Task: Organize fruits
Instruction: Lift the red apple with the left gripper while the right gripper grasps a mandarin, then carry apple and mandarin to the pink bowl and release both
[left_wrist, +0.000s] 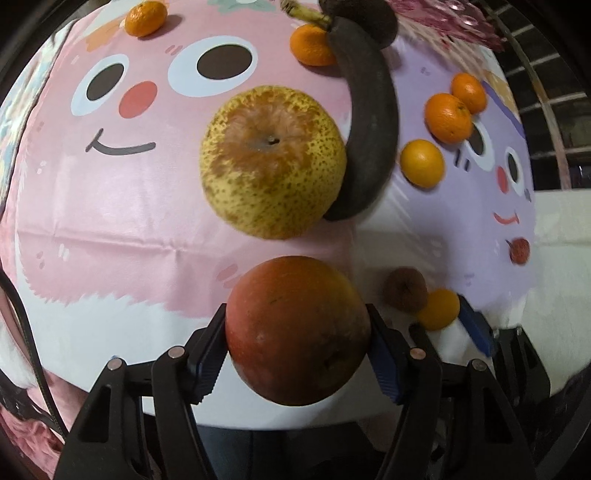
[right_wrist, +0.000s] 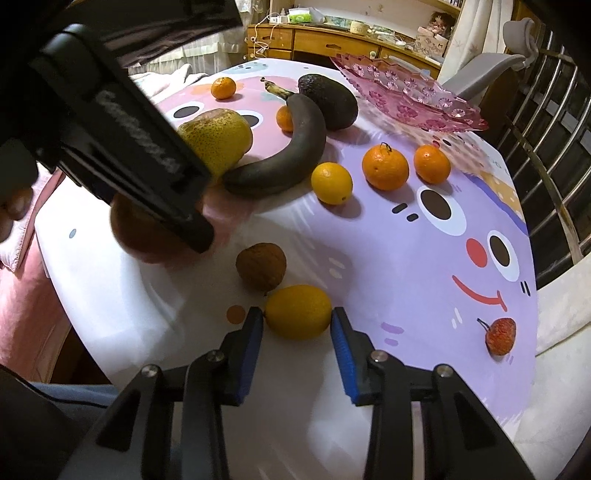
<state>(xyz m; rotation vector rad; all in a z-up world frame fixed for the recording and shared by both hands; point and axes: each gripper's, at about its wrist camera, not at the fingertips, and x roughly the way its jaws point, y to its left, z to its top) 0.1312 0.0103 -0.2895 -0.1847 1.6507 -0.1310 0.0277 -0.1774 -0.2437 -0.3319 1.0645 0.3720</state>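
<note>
My left gripper (left_wrist: 297, 343) is shut on a large red-orange round fruit (left_wrist: 297, 332), with a pad pressed on each side, near the table's front edge. In the right wrist view the same fruit (right_wrist: 140, 240) shows partly behind that gripper's black body. My right gripper (right_wrist: 297, 328) is shut on a small yellow citrus (right_wrist: 298, 312) that rests on the cloth, its blue pads touching both ends. A wrinkled brown fruit (right_wrist: 261, 266) lies just beyond it. Further back lie a speckled yellow pear (left_wrist: 271, 162), a blackened banana (right_wrist: 291, 147) and an avocado (right_wrist: 328, 99).
Several mandarins (right_wrist: 385, 166) and another yellow citrus (right_wrist: 331, 182) are scattered on the cartoon-print tablecloth (right_wrist: 388, 258). A small red fruit (right_wrist: 500, 336) lies at the right. A pink glass dish (right_wrist: 402, 92) stands at the back. A metal railing (right_wrist: 554, 147) runs along the right.
</note>
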